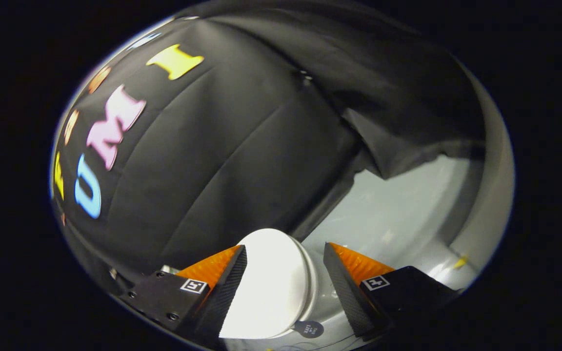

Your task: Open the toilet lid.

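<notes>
My tongs (285, 265) are tipped over to one side, so the whole room looks slanted. The two fingers stand wide apart, and they are not squeezing anything. One finger (227, 285) is right at the edge of the white toilet lid (271, 282), but I cannot tell if it really touches. The other finger (344, 287) stays clear of it.

The toilet lid sits in the gap between my fingers — a bright, rounded white shape. Its long way runs from down near my fingers up and away from me, and its round end points toward the black cloth wall (222, 161). A light shines on it so hard that I cannot see any lines or marks on it. Its near end is cut off low down, behind my fingers.

A small dark round tag (309, 329) lies just beside the lid's lower edge. Beyond the lid there is a pale grey surface (398, 204) — blurry, and I cannot tell what it is
</notes>
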`<state>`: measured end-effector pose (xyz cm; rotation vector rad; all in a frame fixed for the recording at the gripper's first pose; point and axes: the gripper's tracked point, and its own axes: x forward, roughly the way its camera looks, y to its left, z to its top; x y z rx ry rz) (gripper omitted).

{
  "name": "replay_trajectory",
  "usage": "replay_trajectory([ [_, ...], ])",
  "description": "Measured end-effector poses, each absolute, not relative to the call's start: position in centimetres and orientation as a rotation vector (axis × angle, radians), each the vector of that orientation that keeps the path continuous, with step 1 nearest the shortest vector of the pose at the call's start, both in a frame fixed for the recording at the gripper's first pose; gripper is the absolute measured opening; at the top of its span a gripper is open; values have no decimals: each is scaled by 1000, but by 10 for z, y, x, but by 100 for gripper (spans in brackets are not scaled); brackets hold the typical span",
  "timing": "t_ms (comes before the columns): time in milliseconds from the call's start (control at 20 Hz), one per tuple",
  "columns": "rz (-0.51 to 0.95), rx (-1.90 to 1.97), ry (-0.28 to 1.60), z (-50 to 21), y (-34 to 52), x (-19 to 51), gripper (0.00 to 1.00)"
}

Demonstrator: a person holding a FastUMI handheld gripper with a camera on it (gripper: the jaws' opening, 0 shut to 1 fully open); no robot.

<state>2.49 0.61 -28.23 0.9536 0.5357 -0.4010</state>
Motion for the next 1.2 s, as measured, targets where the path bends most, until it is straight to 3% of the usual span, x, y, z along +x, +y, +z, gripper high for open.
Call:
replay_trajectory([
  [100,-377,942,574,-314,-2,13,98],
  [450,-294,1050,807,-384,88,-15,99],
  [900,-363,1209,1011,-396,103,-57,98],
  [1200,-301,1273,1137,-390,141,-82,95],
])
